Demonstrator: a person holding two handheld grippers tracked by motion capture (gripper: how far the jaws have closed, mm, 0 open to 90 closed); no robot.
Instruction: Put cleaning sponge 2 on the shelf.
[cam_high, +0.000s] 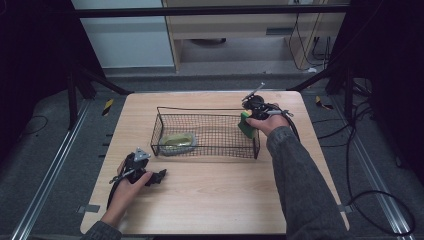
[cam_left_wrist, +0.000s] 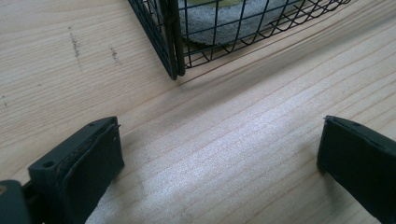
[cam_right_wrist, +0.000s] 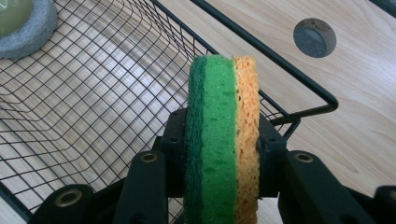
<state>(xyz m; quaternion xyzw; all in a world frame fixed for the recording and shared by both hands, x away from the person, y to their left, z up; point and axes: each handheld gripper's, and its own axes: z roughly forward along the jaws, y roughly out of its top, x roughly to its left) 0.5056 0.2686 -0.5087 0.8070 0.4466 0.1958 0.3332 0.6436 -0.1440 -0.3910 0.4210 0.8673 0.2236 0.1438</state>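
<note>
Two black pads of the right gripper (cam_right_wrist: 219, 154) clamp a green-and-orange rectangular sponge (cam_right_wrist: 222, 135) above the black wire basket (cam_right_wrist: 93, 107), while the left gripper (cam_left_wrist: 219, 154) gapes wide.

Pale wooden surface (cam_high: 210, 200)
A black wire basket (cam_high: 205, 111) stands on it; the left gripper (cam_high: 159, 176) rests beside.

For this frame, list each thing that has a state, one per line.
sponge: clamped on edge in right gripper, over the basket's end
wire basket: upright, holding a grey-rimmed pad
left gripper: open, resting on the table
</note>
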